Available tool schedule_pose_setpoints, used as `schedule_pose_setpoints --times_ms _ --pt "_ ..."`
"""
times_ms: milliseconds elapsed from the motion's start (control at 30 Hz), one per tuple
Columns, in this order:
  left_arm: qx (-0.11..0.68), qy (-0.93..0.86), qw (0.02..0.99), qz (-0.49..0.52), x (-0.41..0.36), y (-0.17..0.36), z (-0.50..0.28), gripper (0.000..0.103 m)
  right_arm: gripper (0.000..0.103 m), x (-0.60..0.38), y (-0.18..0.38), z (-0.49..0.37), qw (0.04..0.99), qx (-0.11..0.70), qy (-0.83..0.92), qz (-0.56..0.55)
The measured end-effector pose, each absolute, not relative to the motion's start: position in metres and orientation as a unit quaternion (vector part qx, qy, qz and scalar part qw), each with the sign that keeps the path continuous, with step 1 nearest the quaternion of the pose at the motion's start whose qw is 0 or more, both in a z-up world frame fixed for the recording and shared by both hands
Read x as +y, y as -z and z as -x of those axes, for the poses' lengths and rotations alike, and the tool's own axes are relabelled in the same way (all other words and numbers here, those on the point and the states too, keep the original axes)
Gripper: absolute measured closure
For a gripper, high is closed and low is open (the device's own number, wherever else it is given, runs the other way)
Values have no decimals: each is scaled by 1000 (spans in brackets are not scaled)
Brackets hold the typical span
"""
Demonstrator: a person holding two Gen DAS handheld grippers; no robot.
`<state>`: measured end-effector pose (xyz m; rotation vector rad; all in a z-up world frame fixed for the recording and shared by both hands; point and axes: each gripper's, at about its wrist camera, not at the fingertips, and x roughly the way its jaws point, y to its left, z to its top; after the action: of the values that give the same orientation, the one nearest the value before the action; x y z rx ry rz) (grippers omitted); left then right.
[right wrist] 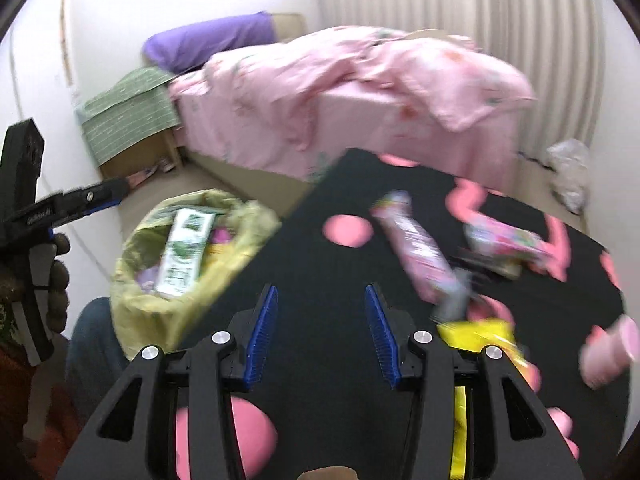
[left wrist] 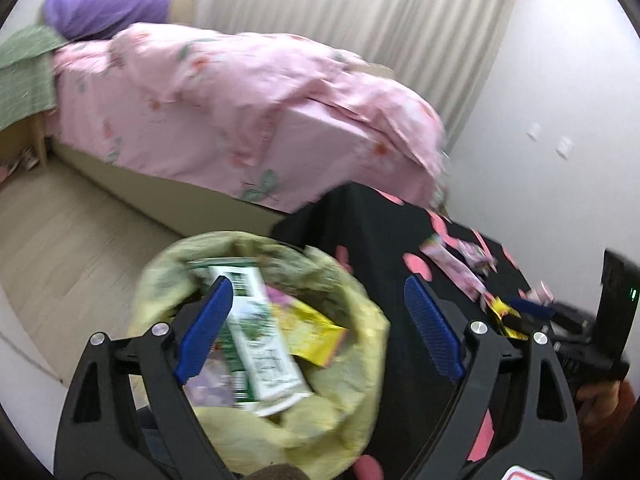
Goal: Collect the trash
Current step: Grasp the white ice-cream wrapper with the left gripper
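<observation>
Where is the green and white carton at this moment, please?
The green and white carton lies inside the yellow bag, beside a yellow wrapper, left of the black table in both views.

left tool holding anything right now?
No: the left tool stands wide open above the yellow-green trash bag, with nothing pinched between its blue pads.

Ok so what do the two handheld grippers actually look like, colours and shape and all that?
Both match. The left gripper and right gripper have black plastic frames with triangular cut-outs, round silver pivot bolts and two ribbed blue finger pads. Seen from the right wrist view, the left one has a black handle body with small white lettering, too blurred to read. No cables show.
</observation>
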<state>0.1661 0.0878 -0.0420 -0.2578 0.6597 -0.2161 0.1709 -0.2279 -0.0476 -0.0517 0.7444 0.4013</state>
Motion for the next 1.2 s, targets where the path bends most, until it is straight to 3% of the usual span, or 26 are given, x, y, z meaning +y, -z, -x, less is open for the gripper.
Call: schedule_pose_setpoints --times_ms 433,500,633,800,933,1133,1200 --pt "356 316 877 64 -71 56 -222 19 50 -381 58 -127 937 335 -92 -48" --pt "362 347 864 36 -103 55 -242 19 44 -396 65 -124 935 339 -83 -54" --pt "378 391 839 -24 -162 55 -283 19 44 -412 75 -119 930 352 -81 -60" --pt "407 383 826 -72 -220 69 -342 19 44 -433 87 -110 932 350 -65 -72" --pt "475 364 792 -120 -258 100 -380 19 44 -442 93 -106 933 350 -59 -63" --pt "495 316 797 -138 -273 120 -408 19 44 -452 102 -97 933 344 -64 -88" --pt "497 308 799 -138 -274 119 -408 23 44 -453 105 -95 933 343 -62 -92"
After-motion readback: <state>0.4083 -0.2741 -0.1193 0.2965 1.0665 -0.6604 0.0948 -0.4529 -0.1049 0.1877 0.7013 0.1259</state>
